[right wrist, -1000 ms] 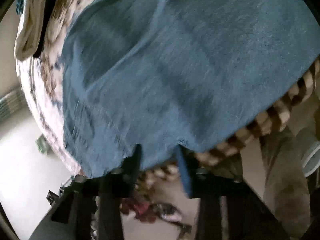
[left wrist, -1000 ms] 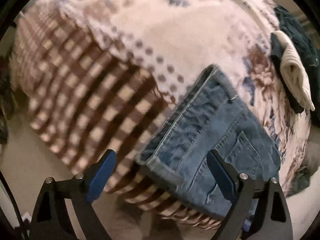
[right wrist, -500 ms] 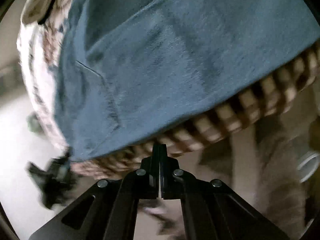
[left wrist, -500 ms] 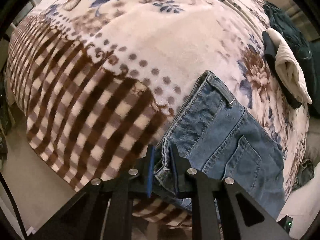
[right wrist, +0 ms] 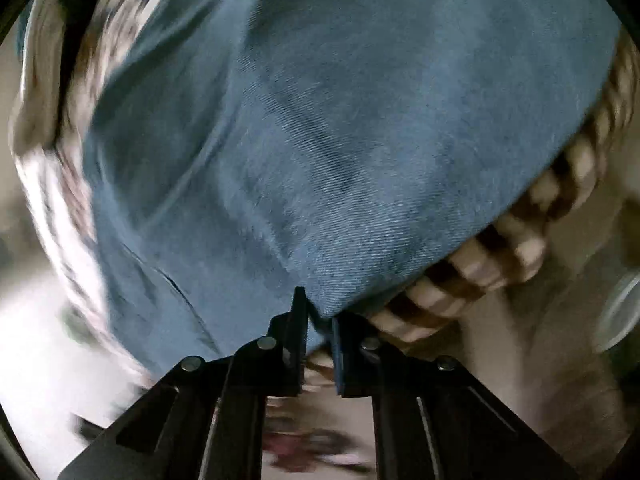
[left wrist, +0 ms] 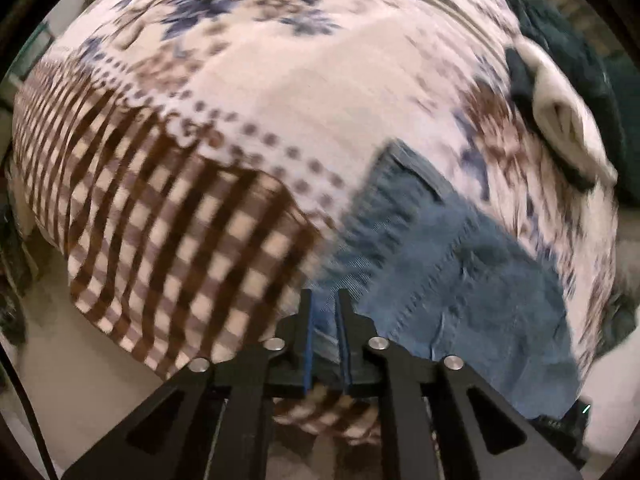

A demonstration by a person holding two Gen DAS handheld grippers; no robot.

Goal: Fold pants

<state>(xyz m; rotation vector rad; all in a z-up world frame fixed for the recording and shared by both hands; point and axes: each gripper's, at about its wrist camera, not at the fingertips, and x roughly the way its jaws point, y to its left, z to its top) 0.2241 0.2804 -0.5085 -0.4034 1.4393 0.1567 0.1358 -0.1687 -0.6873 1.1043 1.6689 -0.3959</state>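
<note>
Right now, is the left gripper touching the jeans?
Touching. The left wrist view shows the left gripper nearly closed, with an edge of the jeans pinched between its fingers.

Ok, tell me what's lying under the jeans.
The jeans lie on a blanket, floral in the middle with a brown checked border showing past the near edge. Whatever sits directly beneath the denim is covered.

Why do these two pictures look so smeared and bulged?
Left wrist view: the patterned blanket and the jeans are streaked by motion blur, while the gripper's fingers stay sharp; the fisheye lens bulges the bed into a dome with black corners. Right wrist view: the denim is sharp only near the fingers, the edges smear, and the floor at lower left is overexposed.
</note>
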